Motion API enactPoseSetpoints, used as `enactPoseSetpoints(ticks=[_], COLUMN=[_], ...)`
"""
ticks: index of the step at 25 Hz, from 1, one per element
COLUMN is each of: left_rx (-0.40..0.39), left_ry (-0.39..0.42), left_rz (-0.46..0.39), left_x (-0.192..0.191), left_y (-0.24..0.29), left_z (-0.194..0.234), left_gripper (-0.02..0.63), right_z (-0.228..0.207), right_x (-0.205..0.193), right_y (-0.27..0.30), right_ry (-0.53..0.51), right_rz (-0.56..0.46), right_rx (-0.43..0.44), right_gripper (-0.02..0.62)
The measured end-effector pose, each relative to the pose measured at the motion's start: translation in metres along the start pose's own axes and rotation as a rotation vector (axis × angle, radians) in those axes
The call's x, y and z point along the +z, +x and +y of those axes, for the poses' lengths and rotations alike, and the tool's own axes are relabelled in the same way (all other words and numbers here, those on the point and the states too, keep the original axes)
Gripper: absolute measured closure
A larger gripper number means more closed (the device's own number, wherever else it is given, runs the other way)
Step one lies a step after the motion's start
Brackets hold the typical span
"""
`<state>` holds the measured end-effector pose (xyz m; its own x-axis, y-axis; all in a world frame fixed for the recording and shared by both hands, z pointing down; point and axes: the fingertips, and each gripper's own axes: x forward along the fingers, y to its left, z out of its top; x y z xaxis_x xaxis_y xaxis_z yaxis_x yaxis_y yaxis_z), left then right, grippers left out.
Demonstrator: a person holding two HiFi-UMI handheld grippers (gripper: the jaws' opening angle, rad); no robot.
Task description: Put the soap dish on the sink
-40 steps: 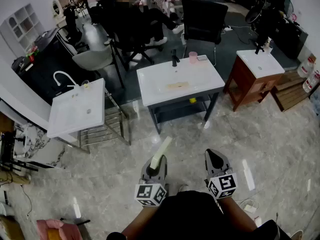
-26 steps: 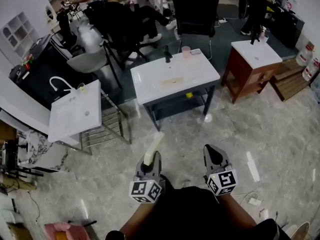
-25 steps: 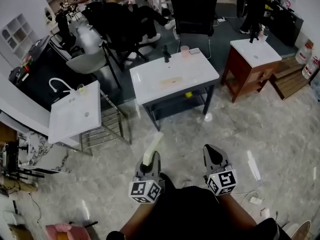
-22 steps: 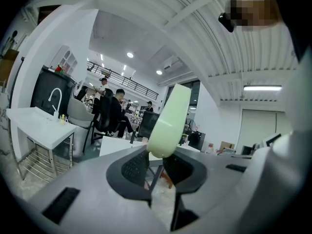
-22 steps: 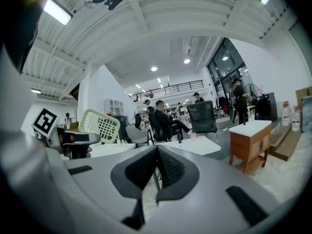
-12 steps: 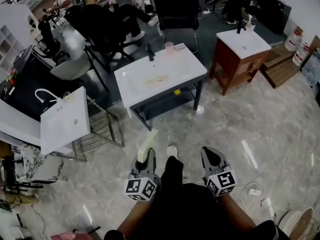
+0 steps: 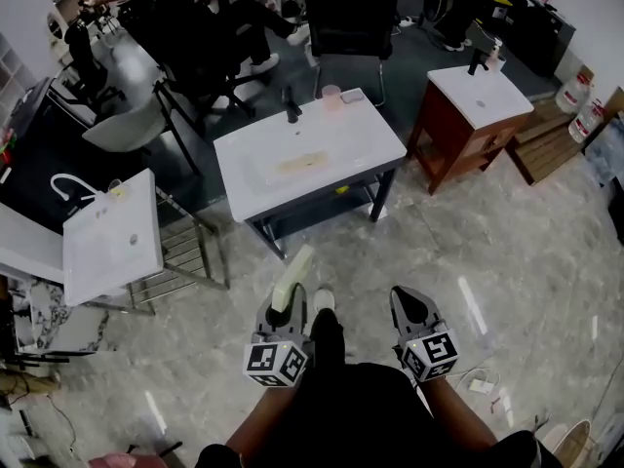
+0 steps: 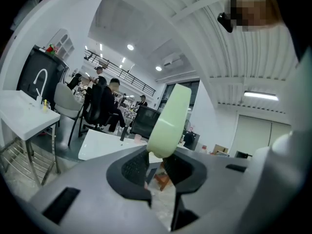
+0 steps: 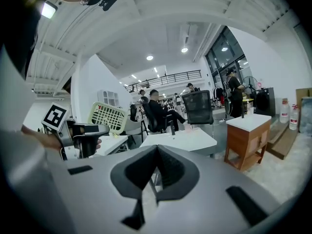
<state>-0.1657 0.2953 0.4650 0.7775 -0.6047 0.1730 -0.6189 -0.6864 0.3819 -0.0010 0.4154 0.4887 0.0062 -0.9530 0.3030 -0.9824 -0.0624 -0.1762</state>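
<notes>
The white sink [image 7: 375,136] in the middle of the room is sitting lower and larger in the head view than in the earlier frames. Both grippers are riding forward toward it, and a pale shoe [image 7: 322,299] is now showing between them on the marble floor.

The left gripper [image 7: 290,307] is carrying the soap dish [image 7: 293,274]. Its jaws are standing partly apart and pressing on the dish's lower edge, so the dish is sticking up and forward, tilted, well short of the sink. The left gripper view is showing the same grip: the pale green soap dish [image 8: 168,119] is rising out of the left gripper [image 8: 155,164] with its smooth back toward the camera. The right gripper [image 7: 408,301] is travelling with its jaws together, and its own view is showing nothing between them [image 9: 156,165]. That view is also catching the soap dish [image 9: 107,116] from the side, where a grid of slots is showing.

The dish is looking like thin moulded plastic, so it is probably light and stiff, and not easily broken. Its glossy skin may let it pivot or slide in a grip on one edge. Keeping hold of the solid rim rather than the slotted floor seems the safer choice, and it should be laid flat on the sink's bare top, away from the black faucet [image 7: 290,105] and the pink cup [image 7: 331,93].

No brand, label or readable writing is showing on the dish or the sink. The cubes on the grippers are bearing only black-and-white square markers.
</notes>
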Motion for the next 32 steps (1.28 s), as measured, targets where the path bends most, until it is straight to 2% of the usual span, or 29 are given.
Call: enactPoseSetpoints(ticks=[5, 10, 18, 24, 28, 32], left_rx=[0.024, 0.022, -0.027, -0.021, -0.001, 0.03], left_ry=[-0.046, -0.126, -0.133, -0.197, -0.227, -0.245], left_rz=[0.035, 0.082, 0.061, 0.03, 0.0, -0.018], left_x=[0.012, 0.016, 0.057, 0.07, 0.078, 0.083], left_y=[0.036, 0.095, 0.176, 0.208, 0.212, 0.209], left_z=[0.036, 0.074, 0.125, 0.178, 0.208, 0.234], left_gripper=[0.522, 0.522, 0.522, 0.522, 0.522, 0.522], right_z=[-0.011, -0.035, -0.048, -0.037, -0.02, 0.003], right_x=[0.027, 0.062, 0.107, 0.123, 0.118, 0.111], right_y=[0.054, 0.11, 0.194, 0.262, 0.296, 0.321], right_ry=[-0.021, -0.032, -0.087, -0.142, -0.151, -0.22], right_rz=[0.015, 0.011, 0.027, 0.058, 0.099, 0.14], right_rx=[0.008, -0.038, -0.085, -0.033, 0.026, 0.089], right_gripper=[0.597, 0.597, 0.597, 0.597, 0.597, 0.597])
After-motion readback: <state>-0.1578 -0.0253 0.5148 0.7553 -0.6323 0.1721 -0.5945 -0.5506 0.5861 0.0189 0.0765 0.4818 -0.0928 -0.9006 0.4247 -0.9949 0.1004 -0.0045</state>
